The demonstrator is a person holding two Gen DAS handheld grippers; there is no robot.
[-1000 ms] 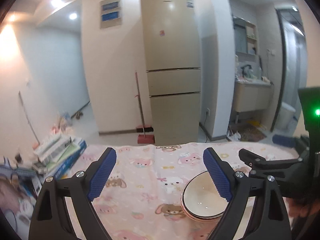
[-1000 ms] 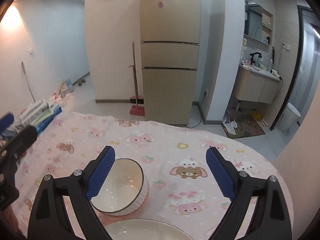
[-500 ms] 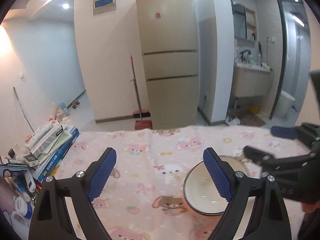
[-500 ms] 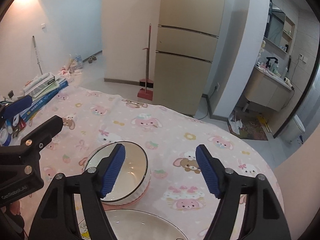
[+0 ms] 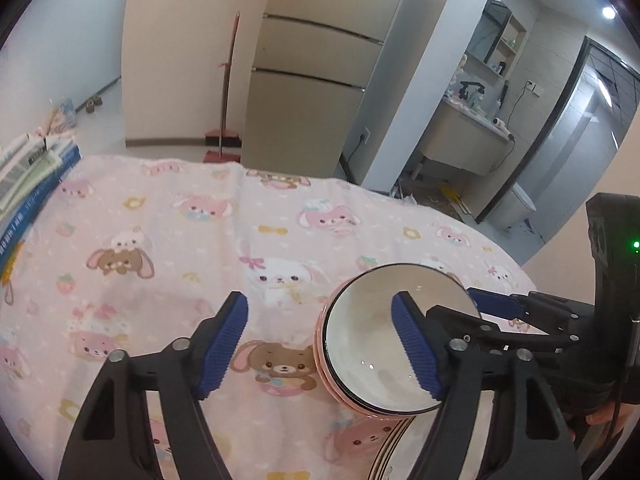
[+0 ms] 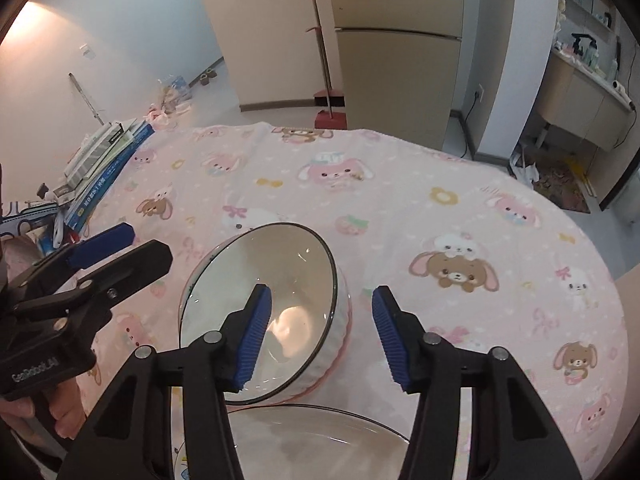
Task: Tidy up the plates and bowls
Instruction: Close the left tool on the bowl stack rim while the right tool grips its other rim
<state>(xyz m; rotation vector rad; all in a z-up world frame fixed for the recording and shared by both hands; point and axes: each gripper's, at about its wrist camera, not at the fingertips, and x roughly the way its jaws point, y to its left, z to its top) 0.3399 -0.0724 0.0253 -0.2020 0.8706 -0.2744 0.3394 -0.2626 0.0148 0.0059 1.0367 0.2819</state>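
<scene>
Bowl (image 5: 376,344), white inside with a pink ribbed wall, sat on the pink cartoon tablecloth (image 5: 168,232) at about four o'clock in the left wrist view, with a plate's rim (image 5: 390,446) just below it at five o'clock. The left gripper (image 5: 320,344) was closing, its right pad over the bowl's hollow and its left pad outside over cloth; neither pad pressed on the wall yet. Judged from this, the left rim should sit squarely between the pads before they meet.

From the right wrist view, the bowl (image 6: 280,292) lay near centre, the plate (image 6: 320,436) at six o'clock. The right gripper (image 6: 320,336) was closing astride the bowl's right wall, not yet pinching. The two grips looked best kept opposite each other and level.
</scene>
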